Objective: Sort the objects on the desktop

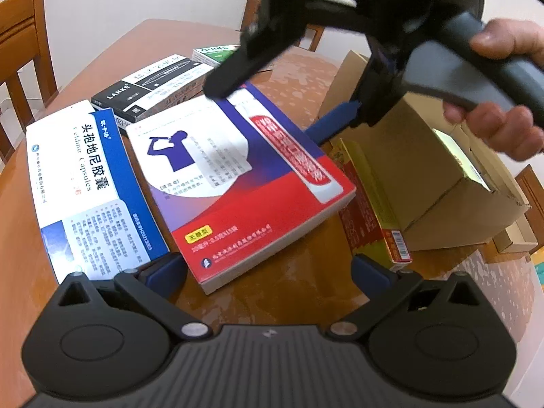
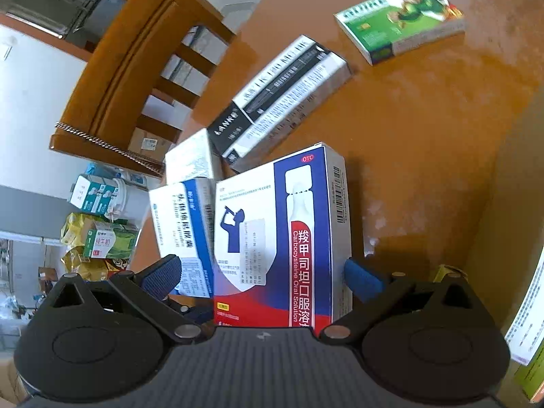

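Right gripper (image 2: 263, 273) spread wide, blue-padded fingers (image 2: 362, 277) straddling the red, white and blue oral-solution carton (image 2: 272, 238); pads flank its two long edges, contact can't be confirmed. Carton lies flat on the brown wooden table (image 2: 425, 136). White-and-blue capsule box (image 2: 183, 227) sits just outside the left finger. Black-and-white LANKE box (image 2: 278, 98) and green flat box (image 2: 401, 20) lie beyond the fingertips. Left gripper (image 1: 268, 270) also wide open, holding nothing, carton's near corner between its fingers. Brown cardboard box (image 1: 425, 170) outside its right finger.
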The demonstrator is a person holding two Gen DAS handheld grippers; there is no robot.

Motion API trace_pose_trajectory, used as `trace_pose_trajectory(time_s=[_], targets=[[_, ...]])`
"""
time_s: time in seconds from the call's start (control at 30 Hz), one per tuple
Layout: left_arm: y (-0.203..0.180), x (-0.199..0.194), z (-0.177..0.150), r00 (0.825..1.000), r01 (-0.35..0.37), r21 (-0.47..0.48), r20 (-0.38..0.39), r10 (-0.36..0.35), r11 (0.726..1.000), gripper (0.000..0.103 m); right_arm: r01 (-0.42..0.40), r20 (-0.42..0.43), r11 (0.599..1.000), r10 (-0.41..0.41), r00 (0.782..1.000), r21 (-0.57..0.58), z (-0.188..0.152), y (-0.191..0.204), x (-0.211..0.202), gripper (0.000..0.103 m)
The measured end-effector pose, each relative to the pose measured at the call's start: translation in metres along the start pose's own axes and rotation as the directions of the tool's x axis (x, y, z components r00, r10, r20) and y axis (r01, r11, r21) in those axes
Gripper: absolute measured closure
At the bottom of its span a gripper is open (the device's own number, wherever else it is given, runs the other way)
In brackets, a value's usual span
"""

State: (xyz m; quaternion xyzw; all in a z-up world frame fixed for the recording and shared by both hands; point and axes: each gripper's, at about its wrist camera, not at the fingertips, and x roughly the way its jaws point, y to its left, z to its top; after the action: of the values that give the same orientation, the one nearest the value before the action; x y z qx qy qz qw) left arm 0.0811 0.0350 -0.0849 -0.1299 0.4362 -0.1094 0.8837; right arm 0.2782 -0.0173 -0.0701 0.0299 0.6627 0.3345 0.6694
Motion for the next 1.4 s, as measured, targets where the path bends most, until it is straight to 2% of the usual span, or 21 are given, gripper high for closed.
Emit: trace_pose_trajectory(time_s=[0.23,0.37,0.5,0.9,1.23,1.27,1.4], targets=[[0.004,0.004,0.006,1.000,-0.027,-0.025,-0.001,0.027,0.999,0.000,0.069,-0.043,0.997,-0.069,0.997,-0.018,-0.005,-0.001,0.016,0.000],[0.014,0.005,0.011,1.000,-0.002,-0.080,0.002,0.002,0.997,0.000,0.070,-0.047,0.997,-0.071,0.996,-0.021,-0.007,-0.002,0.016,0.000],[0.015,0.007,0.013,1.000,0.009,-0.065,0.005,-0.009,0.998,0.000,0.082,-0.047,0.996,-0.083,0.995,-0.015,-0.007,-0.004,0.016,0.000],[0.022,0.013,0.018,1.000,0.018,-0.061,0.006,-0.018,0.998,0.000,0.167,0.008,0.986,-0.167,0.986,-0.028,0.009,-0.010,0.029,0.000],[0.035,0.009,0.022,1.000,0.024,-0.072,0.005,-0.023,0.997,0.000,0.161,0.006,0.986,-0.161,0.987,-0.028,0.015,-0.018,0.034,0.000],[0.032,0.021,0.026,1.000,0.022,-0.072,0.005,-0.022,0.997,0.000,0.160,0.000,0.986,-0.160,0.987,-0.037,0.015,-0.018,0.035,0.000],[0.026,0.009,0.024,1.000,-0.005,-0.064,0.005,0.006,0.998,0.000,0.087,-0.029,0.995,-0.088,0.996,-0.056,0.012,-0.016,0.036,0.000]])
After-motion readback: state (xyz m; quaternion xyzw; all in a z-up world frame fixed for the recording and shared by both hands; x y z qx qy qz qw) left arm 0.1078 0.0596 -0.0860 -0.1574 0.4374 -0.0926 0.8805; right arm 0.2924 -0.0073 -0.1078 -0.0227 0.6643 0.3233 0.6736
